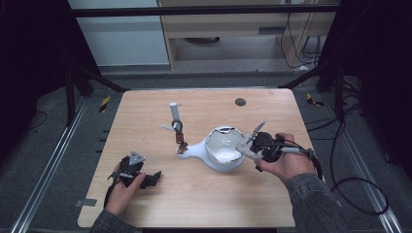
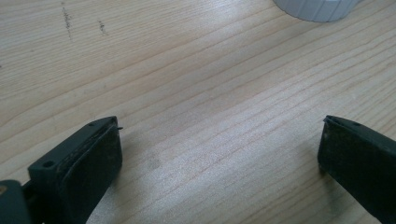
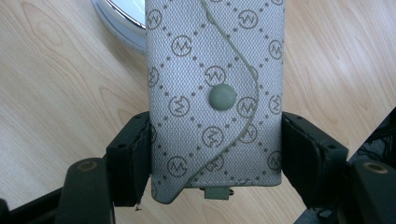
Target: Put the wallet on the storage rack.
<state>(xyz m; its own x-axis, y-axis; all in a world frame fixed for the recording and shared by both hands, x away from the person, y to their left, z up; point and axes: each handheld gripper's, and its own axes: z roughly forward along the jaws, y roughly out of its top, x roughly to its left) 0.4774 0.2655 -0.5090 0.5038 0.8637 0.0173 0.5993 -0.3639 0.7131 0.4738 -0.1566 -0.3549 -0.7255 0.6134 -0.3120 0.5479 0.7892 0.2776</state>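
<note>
Right gripper — jaws closed against both sides of a grey patterned key pouch, held at the rim of the white bowl on the wooden table. Left gripper — jaws spread wide, holding nothing, low over bare tabletop near the front-left edge.

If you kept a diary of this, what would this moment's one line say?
right gripper: shut on grey patterned pouch, held at white bowl | left gripper: open, nothing between jaws, low over wooden table
</note>
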